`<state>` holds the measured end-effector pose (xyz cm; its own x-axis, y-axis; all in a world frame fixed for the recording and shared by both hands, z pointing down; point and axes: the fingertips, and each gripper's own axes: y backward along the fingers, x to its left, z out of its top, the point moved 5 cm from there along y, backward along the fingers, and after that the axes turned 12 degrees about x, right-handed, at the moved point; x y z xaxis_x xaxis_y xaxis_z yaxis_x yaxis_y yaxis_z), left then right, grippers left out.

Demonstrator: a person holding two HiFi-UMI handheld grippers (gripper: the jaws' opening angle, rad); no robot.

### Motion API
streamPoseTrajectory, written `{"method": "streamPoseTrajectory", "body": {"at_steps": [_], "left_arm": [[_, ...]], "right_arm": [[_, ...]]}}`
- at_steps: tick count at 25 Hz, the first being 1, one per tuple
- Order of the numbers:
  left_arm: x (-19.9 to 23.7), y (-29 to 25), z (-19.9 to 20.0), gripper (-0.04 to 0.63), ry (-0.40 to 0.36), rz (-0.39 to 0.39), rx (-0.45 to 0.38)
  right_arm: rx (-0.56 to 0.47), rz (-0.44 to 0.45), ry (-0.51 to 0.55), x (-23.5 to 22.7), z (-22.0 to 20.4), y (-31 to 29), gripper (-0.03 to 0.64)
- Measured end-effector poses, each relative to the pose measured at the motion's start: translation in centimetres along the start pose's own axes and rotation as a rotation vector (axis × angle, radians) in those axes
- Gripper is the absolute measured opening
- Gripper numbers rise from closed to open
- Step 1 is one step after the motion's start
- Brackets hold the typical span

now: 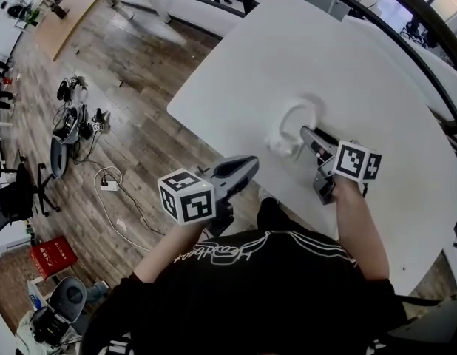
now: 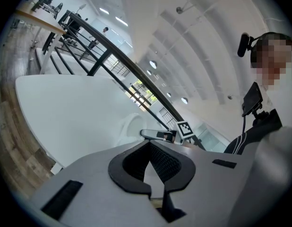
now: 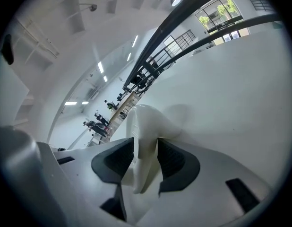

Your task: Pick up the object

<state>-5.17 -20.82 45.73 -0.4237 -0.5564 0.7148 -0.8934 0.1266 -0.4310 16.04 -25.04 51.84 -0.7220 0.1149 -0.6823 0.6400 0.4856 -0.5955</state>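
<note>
An open-plan office or lab: wood-plank floor (image 1: 147,117), big white table (image 1: 347,72), long wooden desk (image 1: 77,9), office chair (image 1: 18,194), power strip (image 1: 109,186) and loose cables (image 1: 69,120).

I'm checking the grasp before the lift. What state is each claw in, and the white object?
Left claw: shut, nothing between its jaws.
Right claw: open, one jaw on each side of the white object, not clamped on it.
White object: resting on the table, not yet lifted.
</note>
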Motion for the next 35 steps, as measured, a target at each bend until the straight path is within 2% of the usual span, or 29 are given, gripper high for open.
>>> {"method": "streamPoseTrajectory", "body": {"at_steps": [10,24,35], "left_arm": [[0.1,1.0,0.1,0.008,0.003,0.011,-0.02],[-0.7,2.4,-0.2,0.008,-0.007,0.036,-0.041],[-1.7,3.5,0.0,0.008,-0.026,0.047,-0.066]], "right_arm": [[0.033,-0.038,-0.005,-0.2,0.0,-0.3,0.129],[-0.008,-0.038,0.008,0.4,-0.1,0.3,0.115],[-0.064,0.023,0.014,2.5,-0.2,1.6,0.114]]}}
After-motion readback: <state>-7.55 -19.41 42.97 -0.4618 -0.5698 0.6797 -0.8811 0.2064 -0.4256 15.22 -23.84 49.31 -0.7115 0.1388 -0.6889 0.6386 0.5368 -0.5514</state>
